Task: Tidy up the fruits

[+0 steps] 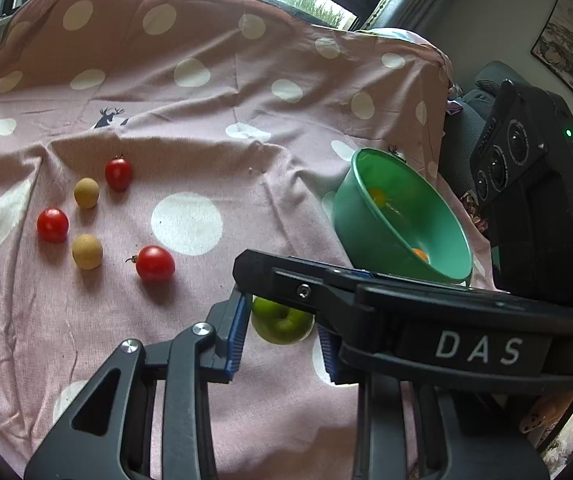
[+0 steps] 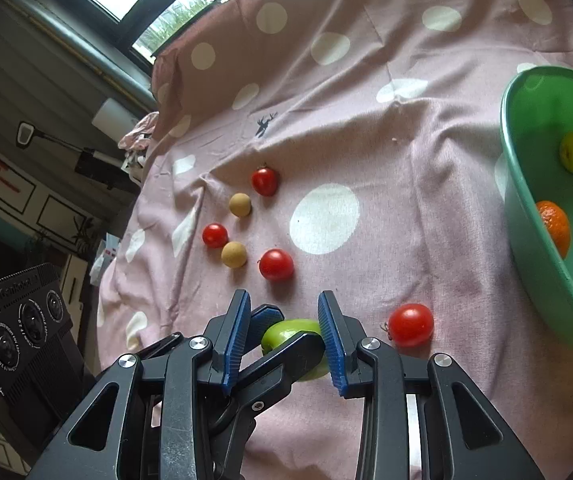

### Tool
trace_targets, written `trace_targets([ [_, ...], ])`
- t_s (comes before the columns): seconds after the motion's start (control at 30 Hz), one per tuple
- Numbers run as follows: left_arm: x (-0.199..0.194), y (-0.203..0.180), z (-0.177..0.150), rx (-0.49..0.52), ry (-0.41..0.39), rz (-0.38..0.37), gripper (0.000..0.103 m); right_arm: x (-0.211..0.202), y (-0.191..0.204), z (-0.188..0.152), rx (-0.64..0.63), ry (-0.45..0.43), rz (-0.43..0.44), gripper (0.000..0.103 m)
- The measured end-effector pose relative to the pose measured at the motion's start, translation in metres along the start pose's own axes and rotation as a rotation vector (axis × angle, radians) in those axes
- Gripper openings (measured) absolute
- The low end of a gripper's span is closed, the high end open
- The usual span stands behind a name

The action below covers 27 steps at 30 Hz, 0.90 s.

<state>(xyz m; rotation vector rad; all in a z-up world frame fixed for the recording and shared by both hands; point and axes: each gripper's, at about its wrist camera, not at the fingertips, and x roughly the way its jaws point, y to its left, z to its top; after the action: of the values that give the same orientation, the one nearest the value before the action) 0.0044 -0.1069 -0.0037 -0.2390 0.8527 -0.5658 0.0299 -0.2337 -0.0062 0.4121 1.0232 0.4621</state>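
Pink spotted cloth (image 1: 206, 92) fills my left wrist view, and the left gripper (image 1: 281, 334) is clenched on the green fruit (image 1: 282, 322), one blue pad on each flank. A black finger (image 1: 306, 284) lettered DAS lies straight across the top of that fruit; I take it for the other tool's. That's my first worry: two tools crowded on one round fruit, and any pull apart could lever it out of the pads. The green bowl (image 1: 350, 216) sits off to the right with fruit already in it. Three tomatoes and two tan fruits lie loose at left.

Over to the right wrist view. The right gripper (image 2: 284, 300) straddles the same green fruit (image 2: 290, 330). Its right pad looks pressed to the skin, but its left pad meets the left gripper's finger instead. I can't tell whether it's truly gripping or just boxed around. If it squeezes, I judge it could jam the two tools or bruise the fruit. A tomato (image 2: 411, 324) lies near, on the way to the bowl (image 2: 526, 216). A low swing could knock it rolling across the cloth.
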Motion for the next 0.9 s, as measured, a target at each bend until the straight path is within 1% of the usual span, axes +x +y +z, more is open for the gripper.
trace_targets([
  [0.13, -0.004, -0.015, 0.007, 0.031, -0.027, -0.008, 0.029, -0.018, 0.002, 0.004, -0.003, -0.054, -0.008, 0.037],
  [0.3, -0.007, -0.038, 0.018, 0.084, -0.063, -0.014, 0.029, -0.042, -0.003, 0.009, 0.003, -0.116, 0.007, 0.037],
  [0.57, -0.003, -0.075, 0.033, 0.166, -0.083, -0.030, 0.029, -0.077, -0.025, 0.015, 0.053, -0.200, 0.029, 0.037],
  [0.67, -0.001, -0.088, 0.037, 0.198, -0.095, -0.052, 0.025, -0.089, -0.034, 0.016, 0.077, -0.235, 0.051, 0.039],
  [0.77, 0.008, -0.100, 0.040, 0.218, -0.085, -0.074, 0.022, -0.101, -0.042, 0.018, 0.087, -0.264, 0.045, 0.039],
  [0.83, 0.015, -0.108, 0.042, 0.224, -0.073, -0.069, 0.022, -0.104, -0.050, 0.018, 0.105, -0.271, 0.033, 0.039],
  [0.9, 0.019, -0.114, 0.044, 0.233, -0.074, -0.069, 0.021, -0.107, -0.061, 0.019, 0.144, -0.273, 0.058, 0.039],
])
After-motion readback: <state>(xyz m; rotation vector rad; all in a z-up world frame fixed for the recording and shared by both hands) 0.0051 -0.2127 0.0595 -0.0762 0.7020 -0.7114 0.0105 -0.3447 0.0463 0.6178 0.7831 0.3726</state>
